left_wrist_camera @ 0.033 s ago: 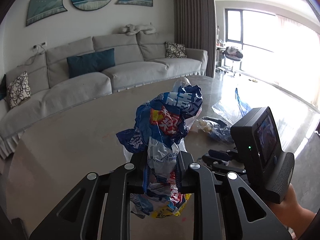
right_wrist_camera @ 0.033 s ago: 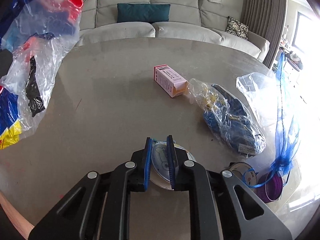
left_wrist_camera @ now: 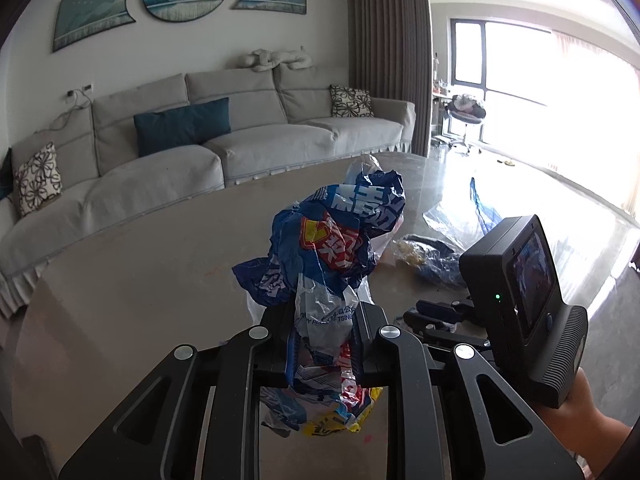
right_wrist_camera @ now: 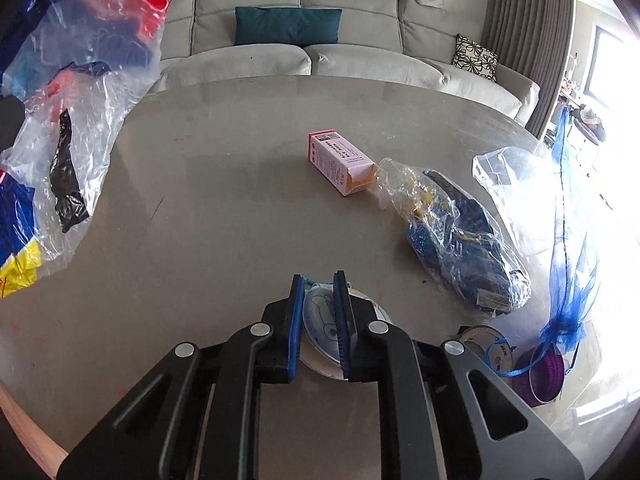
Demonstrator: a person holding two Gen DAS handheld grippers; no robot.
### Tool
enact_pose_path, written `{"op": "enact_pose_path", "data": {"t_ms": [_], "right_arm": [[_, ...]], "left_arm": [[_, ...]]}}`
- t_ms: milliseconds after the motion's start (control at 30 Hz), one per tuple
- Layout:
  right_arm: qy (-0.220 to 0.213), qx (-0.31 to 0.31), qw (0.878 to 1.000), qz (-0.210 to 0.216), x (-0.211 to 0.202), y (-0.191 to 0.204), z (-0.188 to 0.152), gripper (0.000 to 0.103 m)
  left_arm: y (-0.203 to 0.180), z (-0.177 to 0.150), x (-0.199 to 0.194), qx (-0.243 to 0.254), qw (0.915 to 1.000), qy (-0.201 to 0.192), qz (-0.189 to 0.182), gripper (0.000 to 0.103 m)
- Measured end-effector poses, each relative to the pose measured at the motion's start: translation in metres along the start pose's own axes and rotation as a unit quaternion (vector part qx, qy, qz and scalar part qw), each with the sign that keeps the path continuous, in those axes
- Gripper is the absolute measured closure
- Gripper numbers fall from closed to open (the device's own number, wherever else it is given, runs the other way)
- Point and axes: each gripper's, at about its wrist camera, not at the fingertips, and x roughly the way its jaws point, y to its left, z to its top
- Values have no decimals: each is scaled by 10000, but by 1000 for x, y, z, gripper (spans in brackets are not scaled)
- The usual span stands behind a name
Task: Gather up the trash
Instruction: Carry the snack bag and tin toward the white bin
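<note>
My left gripper [left_wrist_camera: 324, 320] is shut on a crumpled plastic bag [left_wrist_camera: 336, 240] printed blue, red and yellow, and holds it above the grey table [left_wrist_camera: 140, 280]. The bag also hangs at the left of the right wrist view [right_wrist_camera: 72, 128]. My right gripper [right_wrist_camera: 318, 284] is nearly closed around a round white lid or disc [right_wrist_camera: 320, 320] that lies on the table [right_wrist_camera: 200, 220]. Its body shows in the left wrist view [left_wrist_camera: 520, 280]. A pink carton [right_wrist_camera: 340, 162] lies on its side mid-table. A clear bag with blue and yellow contents [right_wrist_camera: 456, 236] lies to its right.
A clear plastic bag [right_wrist_camera: 516, 184] and a blue mesh pouch with ribbon [right_wrist_camera: 568, 300] lie at the table's right edge, beside a tape roll [right_wrist_camera: 484, 340] and a purple coil [right_wrist_camera: 544, 376]. A grey sofa [left_wrist_camera: 200, 152] stands behind the table.
</note>
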Motion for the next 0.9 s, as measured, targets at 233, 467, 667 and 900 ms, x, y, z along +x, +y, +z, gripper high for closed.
{"op": "enact_pose_path", "data": {"t_ms": [233, 467, 667, 900], "right_arm": [[-201, -140, 9994, -252, 0, 9, -8, 89], [-392, -78, 9989, -227, -18, 4, -6, 95], [-525, 280, 9980, 196, -42, -7, 2, 97], [-684, 898, 9906, 766, -75, -25, 9, 97]], "left_arm": [[5, 1, -2, -41, 10000, 5, -17, 83], [2, 6, 0, -55, 10000, 11, -43, 83], [-1, 3, -2, 16, 10000, -21, -25, 82], [-2, 2, -4, 74, 10000, -52, -41, 82]]}}
